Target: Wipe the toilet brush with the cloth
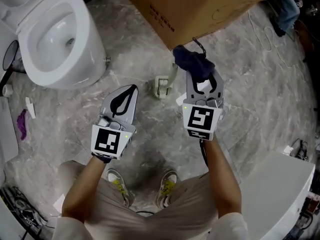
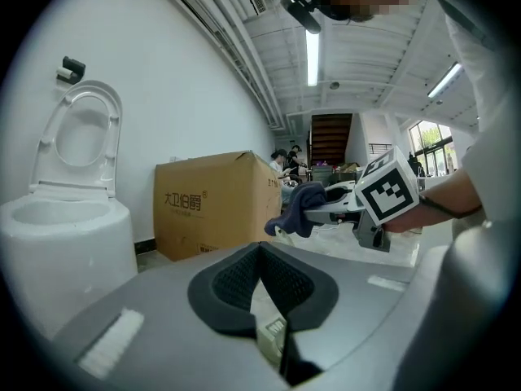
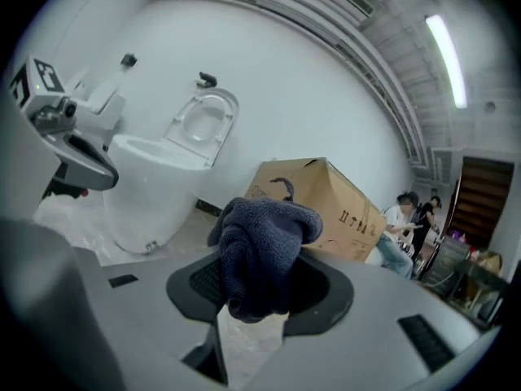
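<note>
Our right gripper [image 1: 200, 79] clamps the dark blue cloth [image 3: 260, 255]; our left gripper [image 1: 129, 93] is closed and empty. What looks like the toilet brush [image 1: 162, 85] lies untouched on the floor [image 1: 250, 109] ahead. Wiping hasn't begun: next, we judge, the left must open and lift it.

A white toilet [image 1: 55, 39] stood at upper left on the grey marbled floor [image 1: 260, 114]. A brown cardboard box [image 1: 200, 9] with printed sides stood near it. A purple item [image 1: 22, 123] lay beside the toilet's base. A white unit [image 1: 282, 189] occupied the lower right corner.
</note>
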The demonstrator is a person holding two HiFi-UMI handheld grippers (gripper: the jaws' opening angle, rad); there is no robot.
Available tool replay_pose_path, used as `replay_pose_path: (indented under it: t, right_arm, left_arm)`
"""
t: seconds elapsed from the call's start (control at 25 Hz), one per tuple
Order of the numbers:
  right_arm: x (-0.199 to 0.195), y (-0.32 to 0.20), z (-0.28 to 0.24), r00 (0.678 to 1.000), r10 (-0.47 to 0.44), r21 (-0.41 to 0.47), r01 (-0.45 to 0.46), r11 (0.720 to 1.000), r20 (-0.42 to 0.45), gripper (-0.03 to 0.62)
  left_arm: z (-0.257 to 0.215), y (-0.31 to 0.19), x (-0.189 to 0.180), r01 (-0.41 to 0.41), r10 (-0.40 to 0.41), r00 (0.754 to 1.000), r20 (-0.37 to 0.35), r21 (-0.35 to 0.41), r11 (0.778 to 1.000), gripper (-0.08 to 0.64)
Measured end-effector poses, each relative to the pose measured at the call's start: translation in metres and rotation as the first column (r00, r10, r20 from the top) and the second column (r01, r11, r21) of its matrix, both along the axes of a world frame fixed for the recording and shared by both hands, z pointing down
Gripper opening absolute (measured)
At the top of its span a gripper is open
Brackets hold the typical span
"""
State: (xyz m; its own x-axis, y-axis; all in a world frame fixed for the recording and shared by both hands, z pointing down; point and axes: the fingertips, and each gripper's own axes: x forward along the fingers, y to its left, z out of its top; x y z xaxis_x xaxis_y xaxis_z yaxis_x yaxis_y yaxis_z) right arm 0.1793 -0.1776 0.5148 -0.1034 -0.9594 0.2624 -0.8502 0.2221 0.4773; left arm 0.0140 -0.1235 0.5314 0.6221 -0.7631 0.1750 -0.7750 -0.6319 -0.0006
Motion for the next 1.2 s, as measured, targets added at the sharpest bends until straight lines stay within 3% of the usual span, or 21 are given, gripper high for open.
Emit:
replay_pose_path:
  t: [0.12,0.2,0.32,0.44,0.52,0.64,0.72,0.88,1.12,1.2]
  right_arm:
    - [0.014,-0.008,0.009,0.982,0.038,-0.003,-0.039,0.999,-0.187,0.164]
    - [0.022,-0.013,0.008,0.968,0.061,0.005,-0.062,0.998,-0.243,0.164]
    - [0.042,-0.01,-0.001,0.955,0.123,0.031,-0.12,0.992,-0.269,0.164]
    - [0.06,-0.009,-0.022,0.959,0.198,0.084,-0.185,0.979,-0.203,0.164]
    - [0.059,-0.012,-0.026,0.963,0.196,0.084,-0.184,0.979,-0.183,0.164]
    - [0.042,-0.017,-0.005,0.944,0.135,0.027,-0.133,0.991,-0.3,0.164]
    - [0.023,-0.021,0.012,0.916,0.075,0.0,-0.081,0.997,-0.393,0.164]
    - [-0.008,-0.022,0.034,0.82,-0.025,-0.032,0.008,0.999,-0.571,0.164]
    - [-0.027,-0.015,0.047,0.692,-0.072,-0.054,0.048,0.997,-0.718,0.164]
    - [-0.032,-0.012,0.056,0.665,-0.094,-0.072,0.06,0.996,-0.741,0.163]
  left_arm:
    - [0.013,0.0,0.008,-0.061,0.061,0.998,0.017,0.03,0.998,0.002]
    - [0.012,-0.003,0.01,-0.084,0.082,0.996,0.032,0.065,0.994,0.002]
    - [0.013,-0.004,0.01,-0.084,0.084,0.996,0.005,0.046,0.995,0.002]
    - [0.014,-0.007,0.01,-0.082,0.082,0.997,-0.009,0.047,0.996,0.002]
    - [0.016,-0.011,0.016,-0.094,0.094,0.996,-0.006,0.055,0.994,0.002]
    - [0.021,-0.012,0.029,-0.129,0.13,0.992,-0.002,0.062,0.99,0.002]
    - [0.025,-0.014,0.034,-0.135,0.136,0.991,-0.009,0.05,0.99,0.002]
    - [0.028,-0.015,0.035,-0.143,0.143,0.99,-0.009,0.052,0.988,0.002]
    - [0.037,-0.022,0.022,-0.127,0.127,0.992,-0.01,0.021,0.992,0.002]
    - [0.038,-0.021,0.021,-0.135,0.135,0.991,-0.007,0.02,0.991,0.002]
